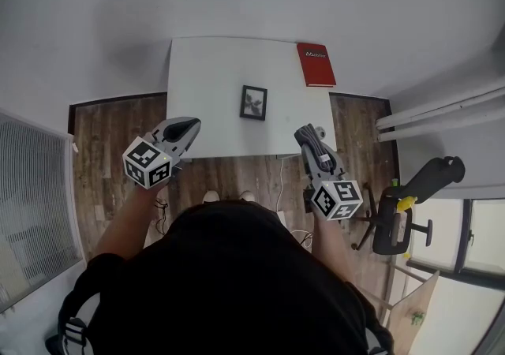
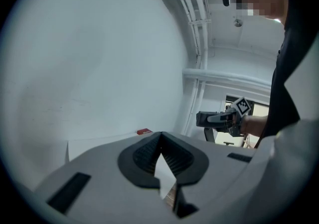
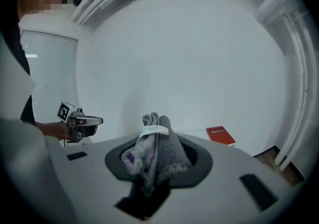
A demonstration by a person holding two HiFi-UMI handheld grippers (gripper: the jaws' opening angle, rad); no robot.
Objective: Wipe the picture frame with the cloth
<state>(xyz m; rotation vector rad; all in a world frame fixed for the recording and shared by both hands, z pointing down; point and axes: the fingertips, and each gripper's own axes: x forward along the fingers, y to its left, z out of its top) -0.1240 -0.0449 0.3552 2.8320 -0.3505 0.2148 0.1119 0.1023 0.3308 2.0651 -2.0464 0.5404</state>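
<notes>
- My right tongs were clamped on the grey cloth, a bunched wad with a white label band that stuck out past the tips.
- My left tongs were closed with nothing between the jaws.
- Both tongs hung at the near edge of the white table, well apart from each other. As far as I could see, neither touched it.
- The picture frame, small and dark, sat near the middle of the table. It was at about 11 o'clock from the right tongs and 1 o'clock from the left. I could not tell whether it stood propped or lay flat.
- A red book lay at the far right corner, roughly 12 o'clock from the right tongs and off the line to the frame.
- I judged the step in hand to be carrying the cloth to the frame.
- To do it well, I would lead with the protruding wad so that the hard jaw tips never met the glass.
- The frame looked light and likely to slide or tip, so I would press softly.
- I would steady its 9 o'clock edge with the closed left tongs, then stroke across the face and around the border.
</notes>
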